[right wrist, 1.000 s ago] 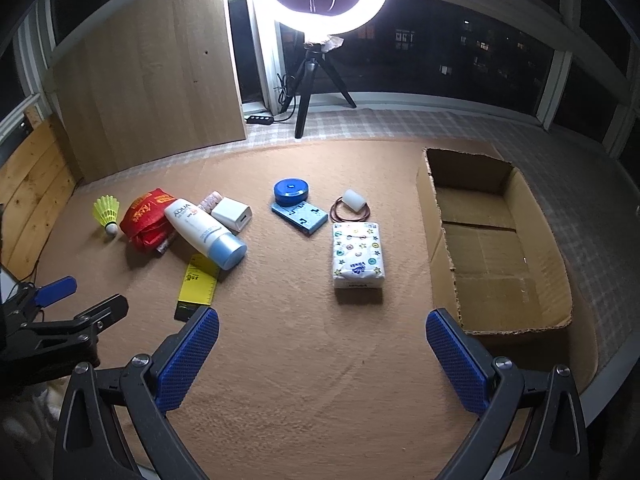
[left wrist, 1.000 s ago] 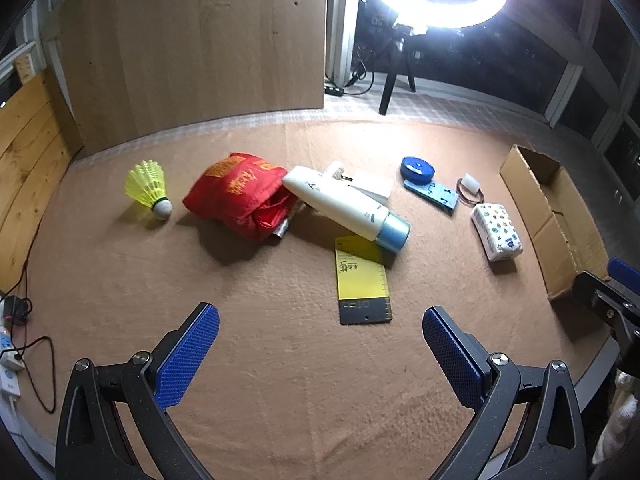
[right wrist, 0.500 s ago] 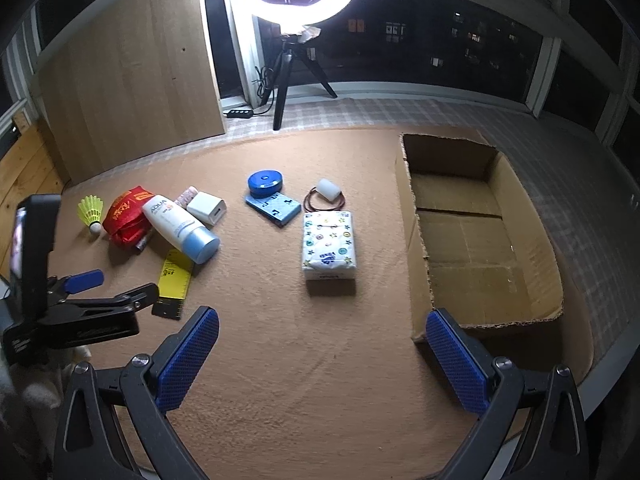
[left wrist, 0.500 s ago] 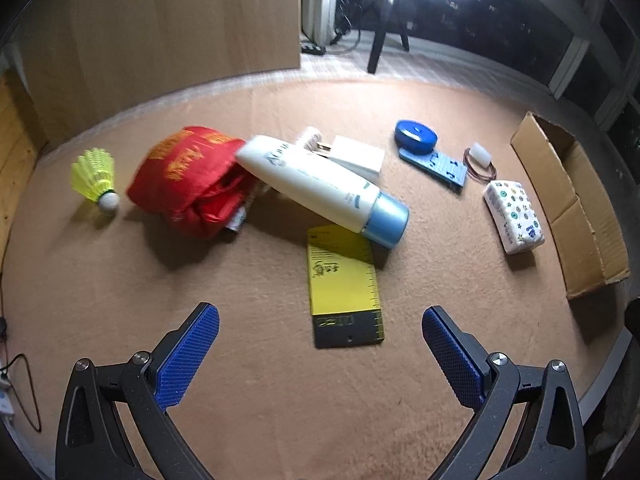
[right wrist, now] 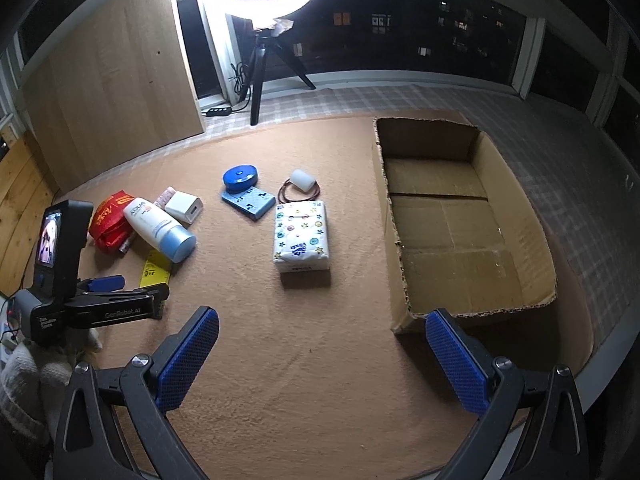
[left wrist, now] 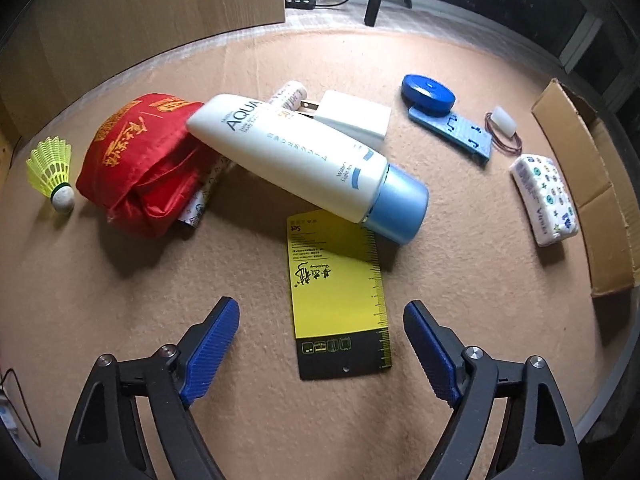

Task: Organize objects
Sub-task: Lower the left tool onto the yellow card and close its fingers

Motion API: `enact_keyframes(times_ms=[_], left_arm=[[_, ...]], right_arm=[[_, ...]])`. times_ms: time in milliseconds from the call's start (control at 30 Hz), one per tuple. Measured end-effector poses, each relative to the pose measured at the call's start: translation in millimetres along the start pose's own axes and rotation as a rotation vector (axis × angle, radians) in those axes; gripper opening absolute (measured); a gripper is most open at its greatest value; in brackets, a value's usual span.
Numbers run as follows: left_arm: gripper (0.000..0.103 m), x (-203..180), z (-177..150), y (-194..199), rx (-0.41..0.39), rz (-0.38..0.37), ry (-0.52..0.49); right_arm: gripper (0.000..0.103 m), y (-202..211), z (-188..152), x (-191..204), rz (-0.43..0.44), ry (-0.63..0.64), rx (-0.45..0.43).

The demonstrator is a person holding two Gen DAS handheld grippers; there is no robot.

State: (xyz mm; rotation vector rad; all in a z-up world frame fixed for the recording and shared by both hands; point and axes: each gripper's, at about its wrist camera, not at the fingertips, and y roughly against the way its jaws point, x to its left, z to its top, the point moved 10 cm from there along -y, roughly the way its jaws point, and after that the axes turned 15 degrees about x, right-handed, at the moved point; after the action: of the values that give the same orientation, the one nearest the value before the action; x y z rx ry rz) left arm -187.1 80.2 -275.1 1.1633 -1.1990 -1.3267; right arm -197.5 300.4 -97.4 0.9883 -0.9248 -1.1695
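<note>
My left gripper (left wrist: pixel 322 320) is open and empty, low over the brown mat, its jaws either side of a yellow and black card (left wrist: pixel 338 292). A white tube with a blue cap (left wrist: pixel 304 160) lies on the card's far end and leans on a red pouch (left wrist: pixel 144 164). A yellow shuttlecock (left wrist: pixel 52 172) lies far left. My right gripper (right wrist: pixel 320 344) is open and empty above bare mat, with a patterned tissue pack (right wrist: pixel 302 240) ahead and an open cardboard box (right wrist: pixel 456 220) to its right. The left gripper also shows in the right wrist view (right wrist: pixel 120 296).
A white charger (left wrist: pixel 354 118), a blue round case (left wrist: pixel 428 92) on a blue card (left wrist: pixel 460 132), a rubber band with a white cap (left wrist: pixel 504 128) and a small tube (left wrist: pixel 286 96) lie behind. A ring light on a tripod (right wrist: pixel 264 20) and a wooden panel (right wrist: pixel 112 80) stand at the back.
My left gripper has moved forward and down towards the yellow card, which now sits between its jaws. My right gripper has drifted slightly; the box and tissue pack appear closer.
</note>
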Motion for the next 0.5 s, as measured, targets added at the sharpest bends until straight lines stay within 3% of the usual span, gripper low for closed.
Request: enact_keyframes(times_ms=[300,400,500], left_arm=[[0.079,-2.1,7.1,-8.5,0.018,0.013,-0.007],[0.071,-2.7,9.0,-7.6,0.006,0.021,-0.01],[0.055,-5.1,10.0,-5.5,-0.003,0.019,-0.015]], right_arm=[[0.102,-6.1,-1.3,-7.5,0.009,-0.025,0.014],[0.102,-7.0,-1.6,-8.3,0.012,-0.03,0.015],[0.102,-7.7,-2.0,-8.2,0.014,-0.032,0.015]])
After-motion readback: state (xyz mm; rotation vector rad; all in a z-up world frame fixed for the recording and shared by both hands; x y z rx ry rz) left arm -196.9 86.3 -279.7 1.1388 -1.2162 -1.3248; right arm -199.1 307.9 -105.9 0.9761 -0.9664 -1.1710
